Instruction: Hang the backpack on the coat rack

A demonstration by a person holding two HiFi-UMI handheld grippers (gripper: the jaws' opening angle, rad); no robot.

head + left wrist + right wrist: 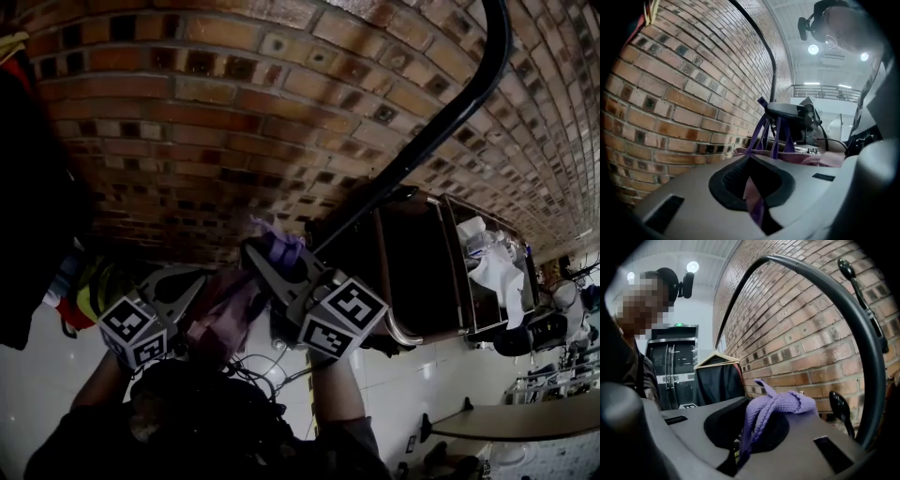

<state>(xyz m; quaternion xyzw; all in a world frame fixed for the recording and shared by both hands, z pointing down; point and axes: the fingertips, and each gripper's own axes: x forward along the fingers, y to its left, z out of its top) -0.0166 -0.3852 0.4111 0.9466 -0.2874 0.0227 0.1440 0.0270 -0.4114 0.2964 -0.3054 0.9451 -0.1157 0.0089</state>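
The backpack (225,305) is pinkish with purple straps and hangs between my two grippers, close to a brick wall. My right gripper (267,258) is shut on its purple webbing loop (783,404), which bunches over the jaws. My left gripper (197,295) is shut on a pink and purple strap (757,206) of the bag. In the left gripper view the right gripper (787,110) shows ahead, with purple straps hanging from it. The coat rack's black curved arm (441,122) rises just right of the right gripper. Its knobbed hooks (846,268) stand above and beside the loop.
The brick wall (216,122) fills the space ahead. Dark clothing (28,206) hangs at the left, and a black garment on a wooden hanger (717,378) hangs along the wall. A dark trolley (459,272) with white items stands at the right, with a table edge (506,422) below it.
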